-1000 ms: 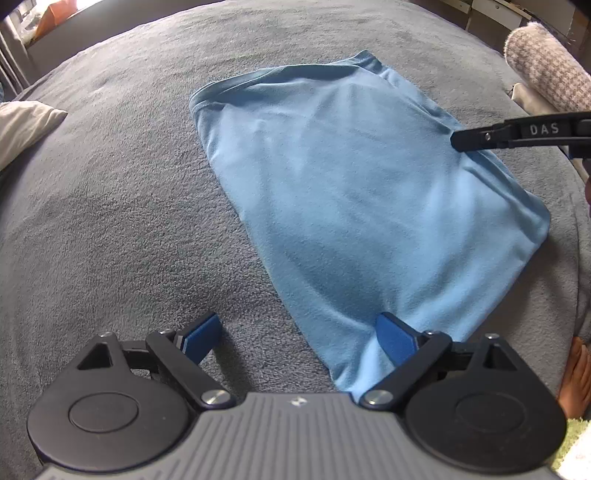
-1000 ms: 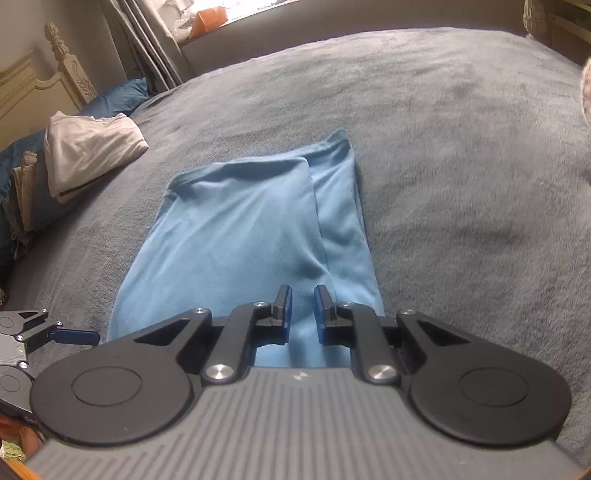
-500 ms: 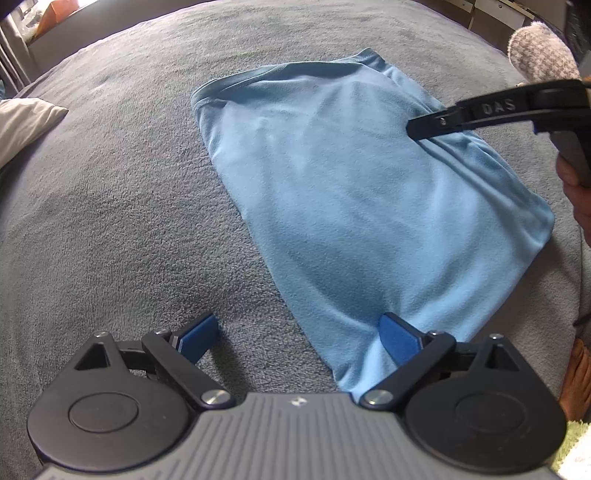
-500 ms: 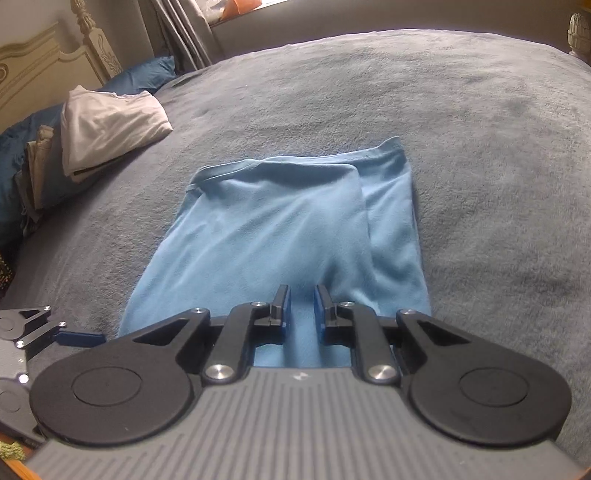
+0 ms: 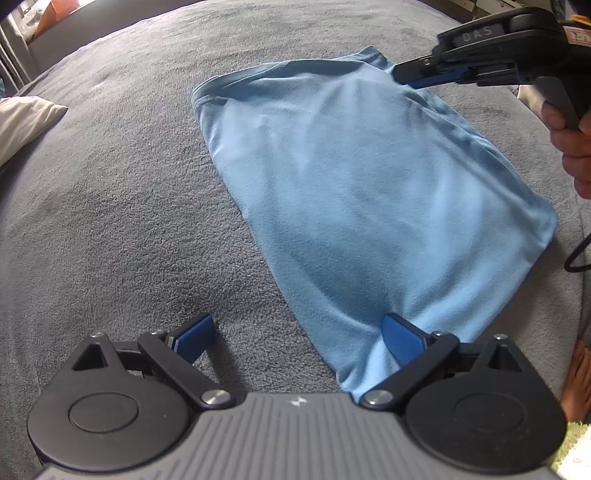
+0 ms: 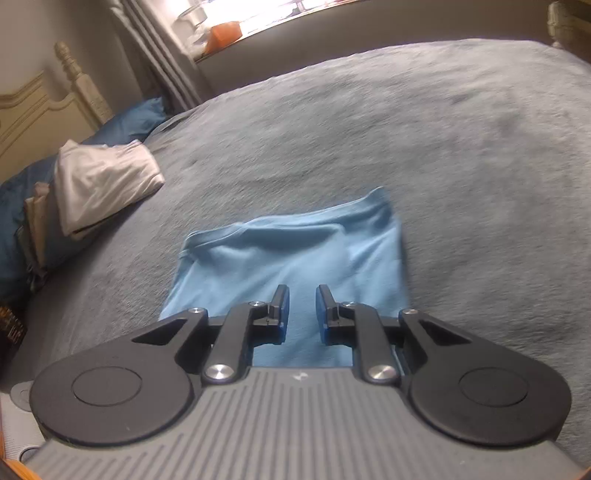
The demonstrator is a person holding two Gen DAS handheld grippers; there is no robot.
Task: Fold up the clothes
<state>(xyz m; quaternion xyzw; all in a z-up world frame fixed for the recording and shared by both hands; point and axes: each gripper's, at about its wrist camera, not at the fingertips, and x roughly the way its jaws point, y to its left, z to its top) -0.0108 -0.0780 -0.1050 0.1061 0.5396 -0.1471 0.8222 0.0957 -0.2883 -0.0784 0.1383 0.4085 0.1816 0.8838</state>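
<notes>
Blue garment — beneath right hand-held gripper

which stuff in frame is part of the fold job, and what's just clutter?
Part of the job:
- blue garment, lying partly folded on the grey blanket
- left gripper, jaws wide apart at the garment's near corner
- right gripper, over the garment, nothing between its pads

Just lying about:
- white folded clothes
- blue pillow
- orange object on the windowsill
</notes>
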